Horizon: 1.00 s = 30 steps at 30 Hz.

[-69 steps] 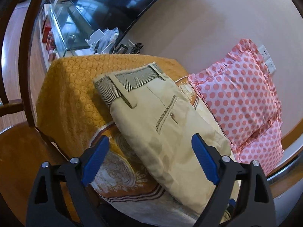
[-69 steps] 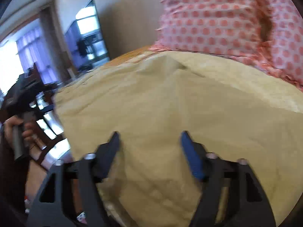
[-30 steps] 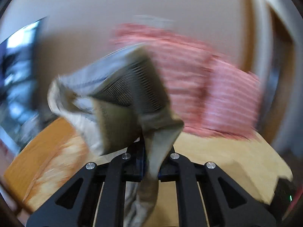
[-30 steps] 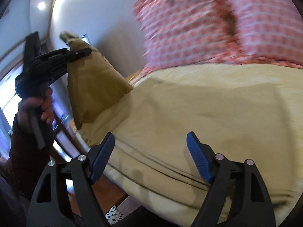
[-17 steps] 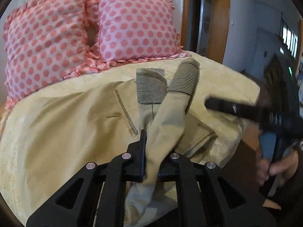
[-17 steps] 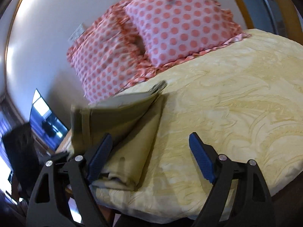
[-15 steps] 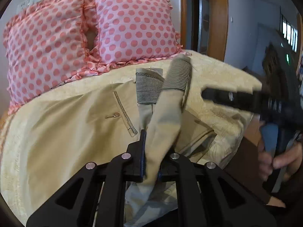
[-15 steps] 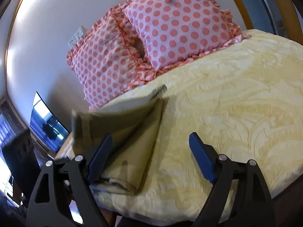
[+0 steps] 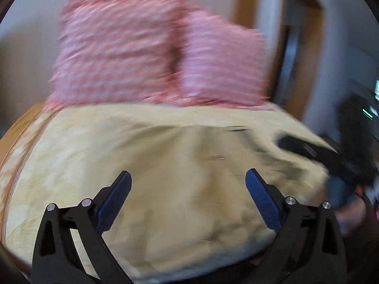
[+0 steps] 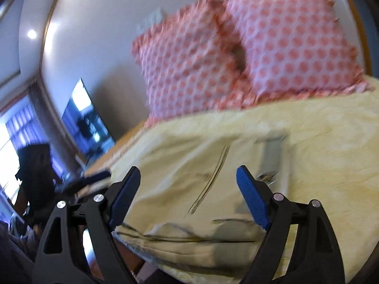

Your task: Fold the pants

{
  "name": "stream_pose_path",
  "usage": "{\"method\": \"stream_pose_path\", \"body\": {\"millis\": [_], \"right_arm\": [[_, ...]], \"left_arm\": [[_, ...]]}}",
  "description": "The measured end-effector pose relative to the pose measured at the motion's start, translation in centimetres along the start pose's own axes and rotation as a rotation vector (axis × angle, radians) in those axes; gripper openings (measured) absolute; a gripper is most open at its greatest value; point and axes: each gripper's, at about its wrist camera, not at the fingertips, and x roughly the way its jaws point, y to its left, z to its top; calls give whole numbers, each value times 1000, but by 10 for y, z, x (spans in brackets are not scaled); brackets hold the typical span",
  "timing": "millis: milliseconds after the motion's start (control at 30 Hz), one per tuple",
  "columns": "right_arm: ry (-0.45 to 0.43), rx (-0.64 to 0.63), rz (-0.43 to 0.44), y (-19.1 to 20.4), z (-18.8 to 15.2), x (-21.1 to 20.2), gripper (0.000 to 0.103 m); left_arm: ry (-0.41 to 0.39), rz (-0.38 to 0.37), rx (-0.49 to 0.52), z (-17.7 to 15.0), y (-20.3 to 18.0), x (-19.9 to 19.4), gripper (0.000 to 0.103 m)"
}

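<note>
Right wrist view gives us the clearer look at the khaki pants (image 10: 201,189): they lie across the lower centre of the frame on the yellow bedspread (image 10: 331,142), close to the near edge of the bed, with a welt pocket line running diagonally and a grey striped waistband lining showing towards centre right. We judge they are laid here because the bed gives a broad, soft surface to fold on, within reach of both tools. Our right gripper (image 10: 188,193) hangs just over the cloth with its jaws spread wide and nothing between them.

In the left wrist view, badly blurred, the same pants (image 9: 189,177) fill the lower middle, and our left gripper (image 9: 187,196) has its jaws spread and empty too, above the fabric. Whether either tool touches the cloth we cannot tell. With both open over the garment, we judge the next hold is being chosen and folding is not yet finished.

Behind, at the top of both frames, two pink polka-dot pillows (image 10: 236,52) lean against the wall. A dark television (image 10: 87,123) sits at centre left.
</note>
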Motion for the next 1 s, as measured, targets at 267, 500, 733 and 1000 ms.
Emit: {"method": "stream_pose_path", "body": {"millis": [267,500,733,1000], "right_arm": [[114,18,-100,-15,8,3,84],[187,176,-208,-83,34,17,60],[249,130,-181,-82,23,31,45],[244,134,-131,-89,26,41,45]], "left_arm": [[142,10,-77,-8,42,21,98],[202,-9,-341,27,126,45,82],[306,-103,-368,29,137,79,77],[351,-153,-330,36,126,93,78]]}}
